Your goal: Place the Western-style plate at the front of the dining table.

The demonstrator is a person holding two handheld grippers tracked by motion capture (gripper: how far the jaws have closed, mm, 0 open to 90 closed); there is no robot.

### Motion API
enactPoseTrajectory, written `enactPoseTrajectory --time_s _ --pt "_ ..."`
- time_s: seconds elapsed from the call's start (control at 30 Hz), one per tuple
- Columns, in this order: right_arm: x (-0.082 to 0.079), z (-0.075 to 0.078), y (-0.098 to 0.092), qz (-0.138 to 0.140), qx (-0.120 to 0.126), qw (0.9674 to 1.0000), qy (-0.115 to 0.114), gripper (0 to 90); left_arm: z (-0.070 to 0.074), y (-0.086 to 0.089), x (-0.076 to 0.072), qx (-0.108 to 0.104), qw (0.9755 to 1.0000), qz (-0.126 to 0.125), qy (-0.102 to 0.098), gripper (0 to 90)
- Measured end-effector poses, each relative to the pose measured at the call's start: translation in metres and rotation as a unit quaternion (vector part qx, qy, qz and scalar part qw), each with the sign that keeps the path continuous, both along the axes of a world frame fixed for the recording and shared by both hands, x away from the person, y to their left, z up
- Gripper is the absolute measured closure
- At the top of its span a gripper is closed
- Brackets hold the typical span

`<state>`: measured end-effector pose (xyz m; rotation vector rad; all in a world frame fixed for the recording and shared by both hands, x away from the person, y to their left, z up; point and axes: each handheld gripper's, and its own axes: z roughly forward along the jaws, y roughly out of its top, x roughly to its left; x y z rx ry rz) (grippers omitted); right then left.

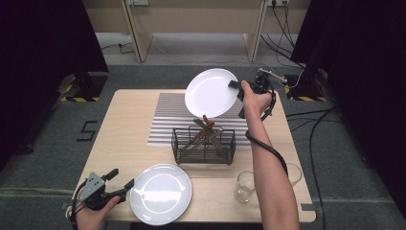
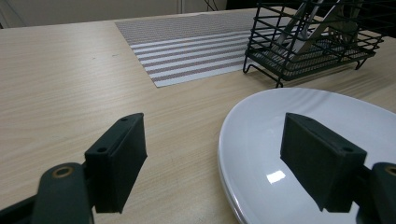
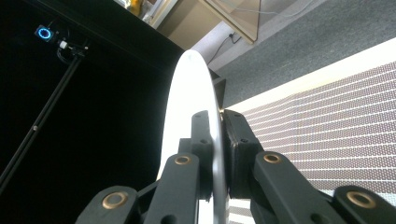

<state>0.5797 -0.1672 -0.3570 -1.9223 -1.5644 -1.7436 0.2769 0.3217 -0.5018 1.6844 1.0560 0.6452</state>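
A round white ceramic plate [image 1: 210, 93] hangs tilted in the air above the striped grey-and-white placemat [image 1: 165, 120], behind the black wire basket [image 1: 204, 146] of cutlery. The right tool [image 3: 215, 140] is clamped on its rim. Near the worktop's [image 1: 127, 129] front edge, the left tool [image 1: 121, 181] stands wide open, one jaw over a second white plate [image 1: 160, 194], gripping nothing.

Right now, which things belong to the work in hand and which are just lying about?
In hand:
- raised plate, clamped at its rim in the right tongs
- near plate, with the open left tongs at its edge

Lying about:
- wire basket of utensils
- striped mat
- glass
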Motion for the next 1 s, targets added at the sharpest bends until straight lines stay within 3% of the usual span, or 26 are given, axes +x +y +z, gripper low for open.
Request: enactPoseTrajectory --time_s 1.0 --pt "0.005 -0.019 -0.002 -0.014 -0.009 0.9996 0.024 83.7 0.000 0.000 0.000 0.000 1.0000 0.000 0.000 22.1"
